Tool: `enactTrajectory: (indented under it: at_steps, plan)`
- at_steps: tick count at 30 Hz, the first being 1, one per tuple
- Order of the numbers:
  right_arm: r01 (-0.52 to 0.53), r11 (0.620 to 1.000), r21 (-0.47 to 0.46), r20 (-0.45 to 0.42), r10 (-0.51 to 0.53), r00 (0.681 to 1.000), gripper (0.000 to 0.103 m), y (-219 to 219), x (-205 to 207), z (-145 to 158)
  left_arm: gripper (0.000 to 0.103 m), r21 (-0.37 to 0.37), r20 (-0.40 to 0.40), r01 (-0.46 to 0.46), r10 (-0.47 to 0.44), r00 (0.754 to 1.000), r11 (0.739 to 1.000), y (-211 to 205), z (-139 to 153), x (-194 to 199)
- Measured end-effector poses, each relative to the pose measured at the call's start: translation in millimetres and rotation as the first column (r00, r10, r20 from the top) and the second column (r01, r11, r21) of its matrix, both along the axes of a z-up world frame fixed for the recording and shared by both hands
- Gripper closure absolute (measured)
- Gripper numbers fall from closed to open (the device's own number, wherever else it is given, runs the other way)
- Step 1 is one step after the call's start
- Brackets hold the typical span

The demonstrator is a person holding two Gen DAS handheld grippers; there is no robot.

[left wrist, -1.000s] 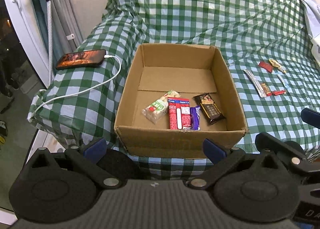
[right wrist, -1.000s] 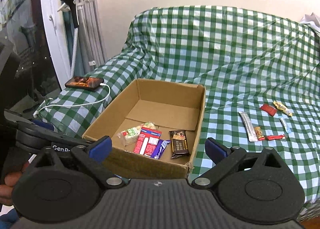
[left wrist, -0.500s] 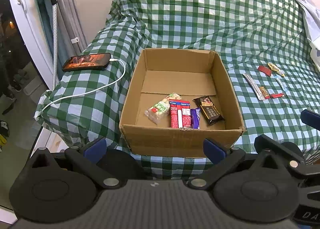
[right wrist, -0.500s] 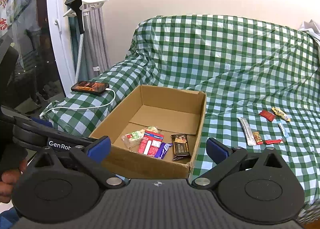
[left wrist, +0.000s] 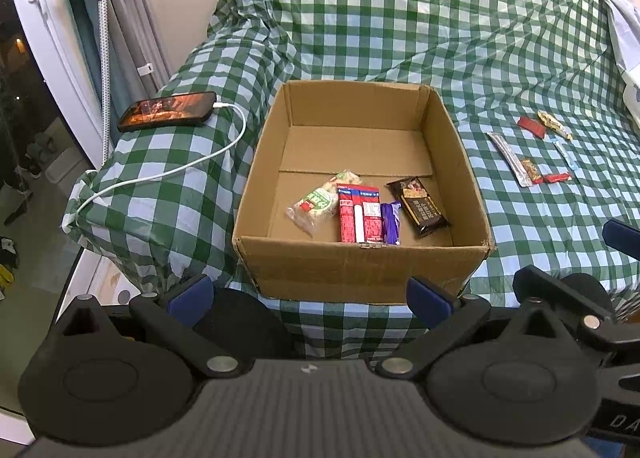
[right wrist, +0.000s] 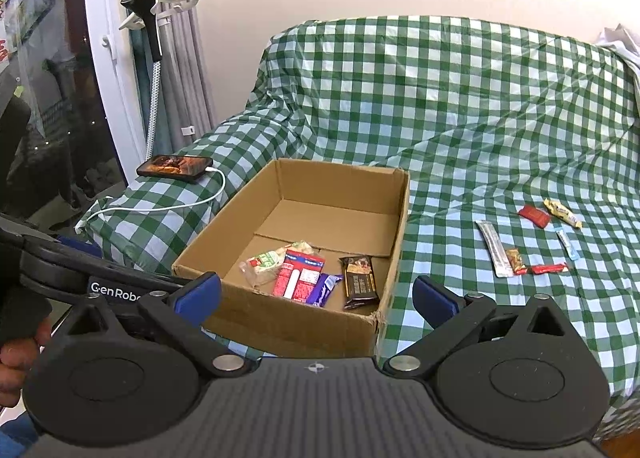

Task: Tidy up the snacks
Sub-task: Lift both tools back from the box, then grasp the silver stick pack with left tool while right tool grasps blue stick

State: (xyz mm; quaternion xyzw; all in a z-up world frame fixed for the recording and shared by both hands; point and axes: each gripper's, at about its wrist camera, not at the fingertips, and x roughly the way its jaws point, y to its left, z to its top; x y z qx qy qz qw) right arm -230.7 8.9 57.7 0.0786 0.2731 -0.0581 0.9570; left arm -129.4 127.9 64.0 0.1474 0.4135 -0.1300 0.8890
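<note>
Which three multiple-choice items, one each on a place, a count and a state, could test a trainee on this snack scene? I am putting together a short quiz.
1. Where does the phone lie?
A. in the box
B. on the checked cloth, left of the cardboard box
C. among the loose snacks

2. How many snacks lie in the box?
A. two
B. four
C. seven

3. How do the left gripper and right gripper stand?
A. both open, holding nothing
B. left shut on a bar
C. right shut on a bar

Key: B, it rests plugged into a white cable beside the box; B, four packets lie by the near wall; A, wide empty gaps between the fingertips.
</note>
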Motion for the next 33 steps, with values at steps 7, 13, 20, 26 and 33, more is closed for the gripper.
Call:
enactTrajectory:
  at_steps: [7,13,20,26,33]
  plan:
    - [0.008,1.0,0.021,-0.022,-0.008,1.0,0.002,-9.3,6.4,-8.0,0.0,0.016,-0.013,0.006,-0.006,1.0,1.0,-7.1,-6.7,8.8]
    - [0.037,0.998,0.048,-0.039,-0.036,0.999,0.001,-21.1,12.5,-16.3,0.0,0.025,-0.025,0.008,-0.007,1.0,1.0,-17.2,-8.9,19.7]
    - [0.101,0.991,0.083,-0.042,-0.097,0.994,0.001,-47.4,15.1,-27.0,0.0,0.024,-0.046,0.033,-0.032,0.998,0.999,-48.2,-7.0,37.1]
    - [0.206,0.973,0.103,-0.05,-0.202,0.978,0.001,-87.5,8.5,-36.6,0.0,0.003,-0.064,0.096,-0.095,0.993,0.995,-99.4,-1.6,51.9]
    - [0.375,0.917,0.135,-0.07,-0.369,0.927,0.001,-156.1,-0.6,-53.2,0.0,-0.009,-0.082,0.177,-0.178,0.981,0.984,-182.0,-9.5,74.6]
